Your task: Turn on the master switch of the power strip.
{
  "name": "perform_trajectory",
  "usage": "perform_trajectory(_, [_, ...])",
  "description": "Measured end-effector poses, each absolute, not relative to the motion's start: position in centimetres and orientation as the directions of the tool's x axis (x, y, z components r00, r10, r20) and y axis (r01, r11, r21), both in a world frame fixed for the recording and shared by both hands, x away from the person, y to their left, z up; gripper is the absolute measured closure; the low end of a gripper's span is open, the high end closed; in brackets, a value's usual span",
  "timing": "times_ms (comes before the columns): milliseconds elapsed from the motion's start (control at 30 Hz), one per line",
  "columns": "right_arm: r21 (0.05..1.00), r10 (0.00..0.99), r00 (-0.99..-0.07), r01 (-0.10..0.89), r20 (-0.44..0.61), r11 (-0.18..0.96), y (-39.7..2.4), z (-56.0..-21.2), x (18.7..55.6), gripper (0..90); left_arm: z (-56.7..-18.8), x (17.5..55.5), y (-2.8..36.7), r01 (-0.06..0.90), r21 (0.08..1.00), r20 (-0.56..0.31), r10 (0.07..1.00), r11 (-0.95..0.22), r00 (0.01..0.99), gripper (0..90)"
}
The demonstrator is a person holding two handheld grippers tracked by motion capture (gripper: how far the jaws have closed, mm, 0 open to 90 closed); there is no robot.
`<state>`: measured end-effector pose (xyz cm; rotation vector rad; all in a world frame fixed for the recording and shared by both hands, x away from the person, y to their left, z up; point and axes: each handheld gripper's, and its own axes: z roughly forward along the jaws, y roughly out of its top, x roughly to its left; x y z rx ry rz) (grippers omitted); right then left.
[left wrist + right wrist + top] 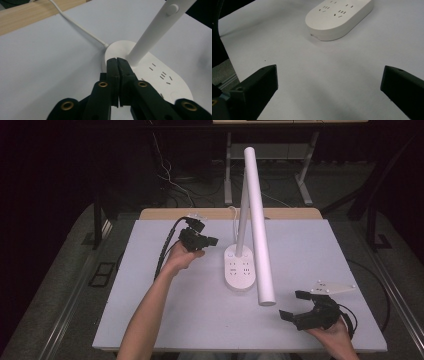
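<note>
The person's left forearm [150, 307] reaches in from the near edge of the tabletop [165, 320], angled toward its far-left part, bare to the wrist. The left hand [181, 256] holds the left gripper [212, 240] raised off the surface, its black jaws pressed together with nothing between them. At the near-right corner, the right hand [332, 332] cradles the right gripper [291, 306] low over the surface, pointing left, its jaws spread wide apart and empty.
</note>
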<state>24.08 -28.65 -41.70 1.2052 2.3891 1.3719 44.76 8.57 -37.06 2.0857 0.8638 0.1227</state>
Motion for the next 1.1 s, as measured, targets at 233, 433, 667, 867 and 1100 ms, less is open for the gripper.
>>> perform_trajectory(233, [0.778, 0.693, -0.674, 0.57, 0.257, 0.265, -28.6, -41.7, 24.0, 0.5, -35.7, 43.7, 10.2, 0.515, 0.765, -0.195, 0.624, -0.385, 0.757, 80.0])
perform_trajectory(433, [0.777, 0.692, -0.675, 0.57, 0.258, 0.267, -28.6, -41.7, 24.1, 0.5, -34.5, 42.5, 11.4, 0.51, 0.782, -0.205, 0.624, -0.359, 0.754, 72.9])
perform_trajectory(667, [0.777, 0.691, -0.674, 0.571, 0.259, 0.265, -28.6, -41.6, 24.1, 0.5, -33.6, 41.2, 12.6, 0.504, 0.789, -0.209, 0.618, -0.351, 0.758, 39.1])
perform_trajectory(867, [0.778, 0.691, -0.675, 0.57, 0.259, 0.265, -28.5, -41.6, 24.1, 0.5, -33.8, 39.9, 13.9, 0.506, 0.781, -0.212, 0.607, -0.365, 0.766, 19.6])
perform_trajectory(1100, [0.778, 0.691, -0.677, 0.568, 0.256, 0.268, -28.4, -41.7, 24.1, 0.5, -34.1, 39.0, 15.2, 0.537, 0.769, -0.256, 0.603, -0.347, 0.756, 0.0])
